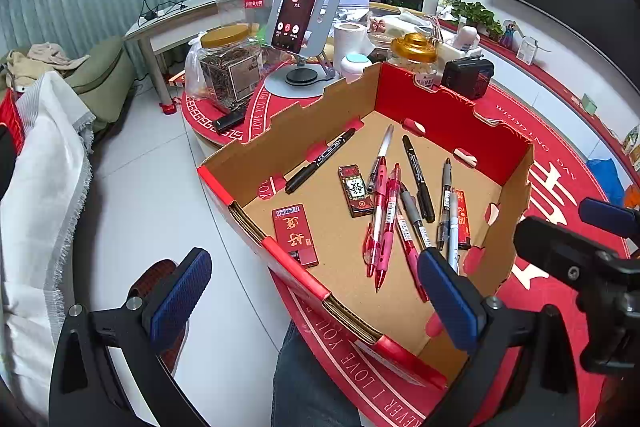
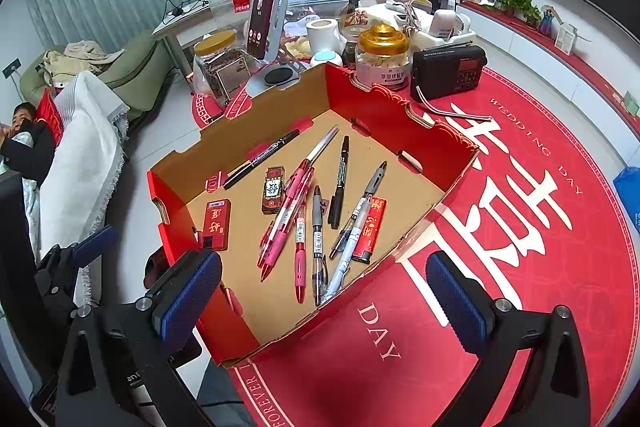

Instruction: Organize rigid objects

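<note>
A shallow cardboard box [image 1: 420,99] with red outer walls sits on the round red table mat. On its floor lie several pens [image 1: 384,219], two black markers [image 1: 320,161], a red pack [image 1: 295,235], a dark patterned pack [image 1: 355,191] and a red lighter [image 1: 462,223]. My left gripper [image 1: 316,297] hovers open over the box's near rim, holding nothing. The right wrist view shows the same box [image 2: 280,111], pens [image 2: 288,215], red pack [image 2: 217,225] and lighter [image 2: 370,231]. My right gripper [image 2: 322,301] is open and empty above the box's near corner.
Behind the box stand a phone on a stand [image 1: 298,11], a yellow-lidded jar [image 1: 230,67], a gold-lidded jar [image 2: 382,55], a black radio [image 2: 448,67] and a paper roll [image 2: 322,35]. A person [image 2: 24,143] lies at the far left. A denim-clad knee [image 1: 304,379] is below the table edge.
</note>
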